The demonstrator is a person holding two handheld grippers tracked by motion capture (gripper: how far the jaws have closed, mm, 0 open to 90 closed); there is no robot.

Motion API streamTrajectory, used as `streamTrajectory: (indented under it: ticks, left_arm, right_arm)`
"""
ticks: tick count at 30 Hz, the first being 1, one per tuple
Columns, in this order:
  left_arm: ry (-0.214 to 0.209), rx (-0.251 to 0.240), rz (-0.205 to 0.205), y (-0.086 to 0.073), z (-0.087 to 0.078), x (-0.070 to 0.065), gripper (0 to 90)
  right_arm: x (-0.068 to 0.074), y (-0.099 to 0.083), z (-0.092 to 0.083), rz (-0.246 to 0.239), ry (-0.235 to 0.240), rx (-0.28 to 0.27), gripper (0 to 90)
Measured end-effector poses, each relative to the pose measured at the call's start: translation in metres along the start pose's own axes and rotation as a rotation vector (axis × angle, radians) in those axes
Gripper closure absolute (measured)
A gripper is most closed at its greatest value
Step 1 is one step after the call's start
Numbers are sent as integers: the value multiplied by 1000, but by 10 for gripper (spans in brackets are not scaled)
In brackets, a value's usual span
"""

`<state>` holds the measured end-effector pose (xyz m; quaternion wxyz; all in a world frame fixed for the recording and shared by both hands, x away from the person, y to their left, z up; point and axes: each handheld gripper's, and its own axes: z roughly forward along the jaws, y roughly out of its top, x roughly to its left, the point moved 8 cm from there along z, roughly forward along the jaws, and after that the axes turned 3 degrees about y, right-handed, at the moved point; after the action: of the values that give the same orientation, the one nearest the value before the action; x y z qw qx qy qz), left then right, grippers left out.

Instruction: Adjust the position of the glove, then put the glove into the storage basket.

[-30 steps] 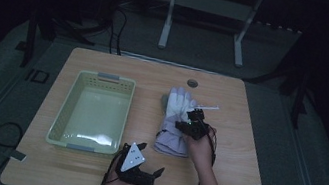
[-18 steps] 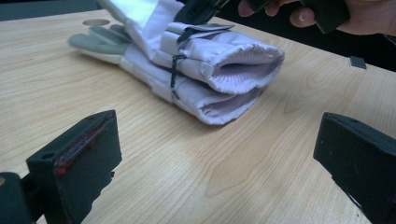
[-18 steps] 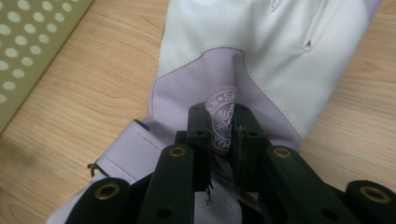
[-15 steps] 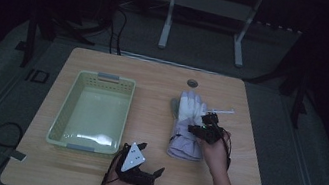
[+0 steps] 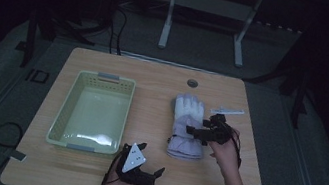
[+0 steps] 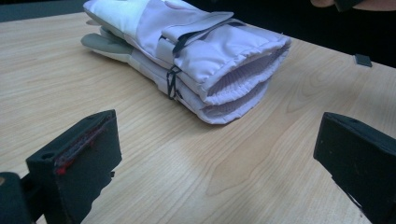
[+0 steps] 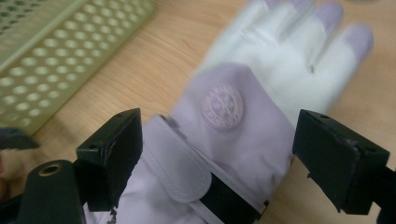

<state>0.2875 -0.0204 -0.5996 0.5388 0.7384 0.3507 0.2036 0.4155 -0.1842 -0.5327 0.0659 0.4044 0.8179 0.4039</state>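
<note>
The stacked gloves (image 5: 186, 126) lie right of centre on the worktop (image 5: 154, 78), long axis running near to far, cuffs toward the person; the right tongs (image 5: 199, 129), jaws just sprung apart and holding nothing, hang over them, far closer than the gaping left tongs (image 5: 151, 159).

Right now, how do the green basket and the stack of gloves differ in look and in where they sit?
The basket is pale green, rigid and perforated, with nothing in it; the gloves are soft, lilac and white, laid one on top of the other. The basket sits on the table's left half, away from both claws; the gloves lie on the right half, beside the right claw, whose jaws have just opened above them. Both rest flat on the wooden table.
</note>
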Motion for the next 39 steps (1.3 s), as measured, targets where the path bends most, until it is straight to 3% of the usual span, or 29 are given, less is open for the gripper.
streamTrajectory:
  ticks: [3,6,9,11,12,14,16,19,21,22,24,26,29,31,33,35,36,37,38,39]
  left_arm:
    - [-38,20,-5,5,1,-5,10]
    - [-73,31,8,15,3,-10,10]
    - [-103,43,-41,29,7,-12,10]
    - [-107,53,-59,34,9,-11,11]
    - [-108,72,-80,44,13,-10,11]
    - [-115,78,-81,56,17,-8,10]
    - [-122,64,-58,69,21,-5,11]
    - [-118,56,-18,89,32,1,11]
    - [-118,56,-18,89,32,1,11]
    - [-118,61,-14,103,45,7,11]
    - [-95,86,-5,109,56,15,11]
    - [-92,101,-26,115,68,22,11]
    - [-44,123,-30,119,81,31,142]
    - [-23,132,-37,119,88,36,151]
    - [4,165,-56,113,96,41,218]
    - [39,211,-88,103,102,45,251]
    - [36,229,-118,97,105,46,252]
    - [42,262,-135,90,107,48,252]
    - [35,314,-133,79,110,48,265]
    - [35,334,-139,73,112,48,269]
  right_arm:
    - [-2,5,-8,-105,26,-41,151]
    - [-8,9,-16,-149,33,-76,151]
    - [-15,11,-24,-172,22,-100,151]
    - [-20,10,-29,-164,17,-92,143]
    - [-22,10,-30,-163,26,-89,138]
    - [-27,11,-34,-161,15,-105,138]
    - [-29,11,-35,-173,28,-122,137]
    - [-34,11,-34,-196,5,-121,159]
    - [-35,12,-34,-191,2,-128,167]
    - [-38,12,-33,-152,19,-129,163]
    - [-39,13,-32,-141,28,-144,111]
    - [-39,15,-31,-142,7,-154,104]
    - [-40,17,-24,-118,-11,-131,109]
    - [-42,16,-18,-110,-1,-108,153]
    - [-43,15,-12,-94,19,-102,267]
    - [-47,11,-7,-75,10,-90,298]
    - [-48,7,-3,-63,19,-76,306]
    - [-51,4,1,-55,-5,-62,307]
    - [-52,-1,4,-57,-7,-49,314]
    - [-52,-6,7,-57,2,-33,314]
